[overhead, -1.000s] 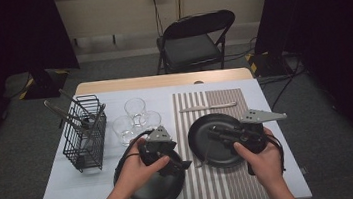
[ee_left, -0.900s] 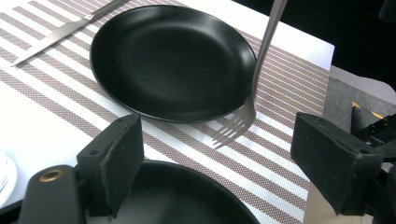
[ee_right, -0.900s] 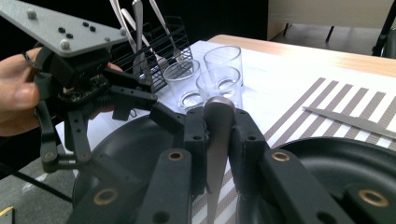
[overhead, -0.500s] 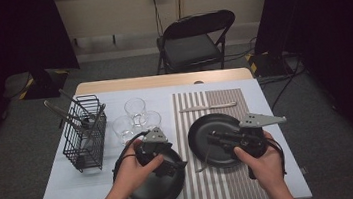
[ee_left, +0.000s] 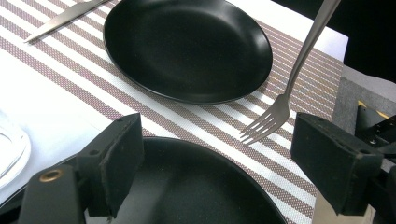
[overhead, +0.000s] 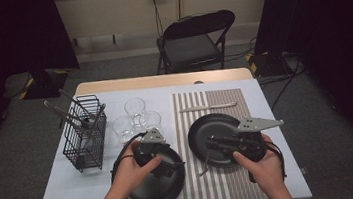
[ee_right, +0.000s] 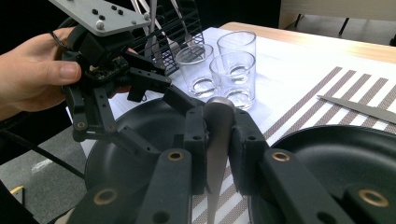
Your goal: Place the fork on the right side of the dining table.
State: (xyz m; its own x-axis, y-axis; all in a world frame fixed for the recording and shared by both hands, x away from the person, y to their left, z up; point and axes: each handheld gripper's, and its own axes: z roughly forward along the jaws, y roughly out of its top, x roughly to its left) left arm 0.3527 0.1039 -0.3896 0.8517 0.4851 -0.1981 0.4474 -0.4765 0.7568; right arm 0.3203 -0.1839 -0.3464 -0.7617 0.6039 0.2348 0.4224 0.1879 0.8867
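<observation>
Worktop [overhead: 74, 191], left to right: wire rack [overhead: 86, 135] with utensils at 9 o'clock, three glasses [overhead: 136, 118] just right of it. Left tongs [overhead: 171, 167] hang over the near black plate [overhead: 145, 196] at 6 o'clock, jaws wide apart, nothing between them. Right tongs [overhead: 209, 145] are clamped on the handle of the fork [ee_left: 273, 114], tines down, touching the striped mat [overhead: 249, 96] between both plates. Far plate [overhead: 212, 125] sits on the mat; knife [overhead: 208, 107] at its 12 o'clock.
</observation>
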